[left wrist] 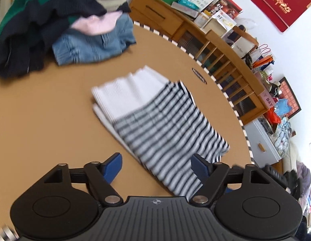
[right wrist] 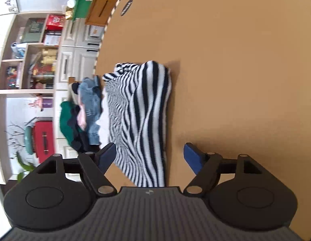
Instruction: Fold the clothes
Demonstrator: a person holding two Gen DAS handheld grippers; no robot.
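Folded striped garment (left wrist: 165, 120), white at its far end, lying flat on the brown desk (left wrist: 45, 120), just ahead of both tools. Left tool (left wrist: 158, 165): blue fingers spread apart, empty, above the garment's near edge. Right tool (right wrist: 150, 155): fingers likewise apart, holding nothing, straddling the garment's near end. A pile of clothes (left wrist: 55, 26), green, navy, pink and denim, sits at the desk's far left.

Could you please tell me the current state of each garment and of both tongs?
Striped shirt: folded, flat on the table.
Clothes pile: heaped, unfolded.
Left tongs: open, empty, over the shirt's near end.
Right tongs: open, empty.
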